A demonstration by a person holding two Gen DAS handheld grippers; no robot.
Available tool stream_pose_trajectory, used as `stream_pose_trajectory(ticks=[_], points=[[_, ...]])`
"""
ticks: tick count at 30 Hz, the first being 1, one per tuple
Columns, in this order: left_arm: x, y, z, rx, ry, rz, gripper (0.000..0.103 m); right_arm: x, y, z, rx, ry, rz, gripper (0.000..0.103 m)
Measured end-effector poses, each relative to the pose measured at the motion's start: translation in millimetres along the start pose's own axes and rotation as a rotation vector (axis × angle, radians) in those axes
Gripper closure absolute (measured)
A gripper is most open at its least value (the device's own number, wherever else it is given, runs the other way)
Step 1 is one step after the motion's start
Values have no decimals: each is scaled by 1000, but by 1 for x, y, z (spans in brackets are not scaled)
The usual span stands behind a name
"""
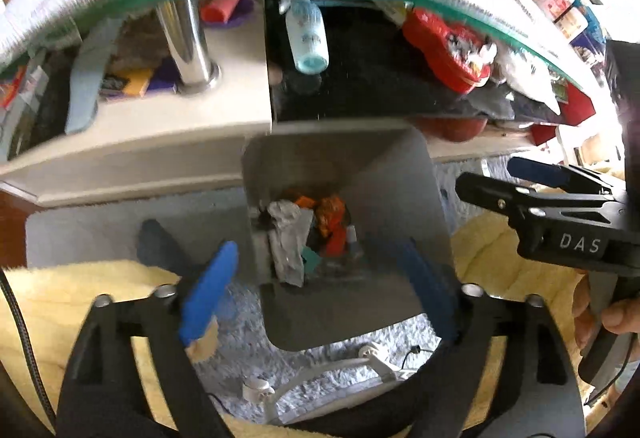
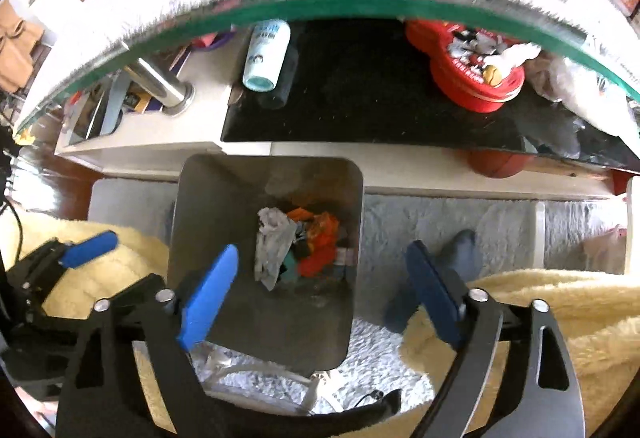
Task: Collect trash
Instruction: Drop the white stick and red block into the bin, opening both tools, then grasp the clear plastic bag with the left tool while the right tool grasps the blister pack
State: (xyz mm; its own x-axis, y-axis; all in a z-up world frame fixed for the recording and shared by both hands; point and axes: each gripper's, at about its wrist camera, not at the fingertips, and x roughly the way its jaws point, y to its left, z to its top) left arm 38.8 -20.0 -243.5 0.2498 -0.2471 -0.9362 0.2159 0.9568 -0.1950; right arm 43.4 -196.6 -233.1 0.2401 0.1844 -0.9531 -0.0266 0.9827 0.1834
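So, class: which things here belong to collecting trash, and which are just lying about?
Part of the job:
- grey bin
- crumpled trash inside it
- left gripper, open
- right gripper, open

Lying about:
- white bottle
- red tin
- yellow blanket

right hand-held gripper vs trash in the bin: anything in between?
No. In the right wrist view the open right hand-held gripper looks straight into the bin; only air before the trash at its bottom.
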Motion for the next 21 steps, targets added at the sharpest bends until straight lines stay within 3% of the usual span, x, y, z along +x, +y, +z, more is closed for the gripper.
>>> stream_pose_trajectory(ticks=[3,8,11,16,21], points=[[-14,-1,7,11,-33,11,9,-13,-6,6,9,-27,1,11],[-37,-3,22,27,-75,17,8,-44,-15,25,31,-98,7,11],[-47,-6,30,39,-96,22,8,-64,-20,39,38,-150,-2,3],[-68,-4,60,51,-142,23,8,-94,-26,65,33,-229,-13,4],[-77,1,96,56,-175,50,8,-100,-30,98,20,-247,-23,4]])
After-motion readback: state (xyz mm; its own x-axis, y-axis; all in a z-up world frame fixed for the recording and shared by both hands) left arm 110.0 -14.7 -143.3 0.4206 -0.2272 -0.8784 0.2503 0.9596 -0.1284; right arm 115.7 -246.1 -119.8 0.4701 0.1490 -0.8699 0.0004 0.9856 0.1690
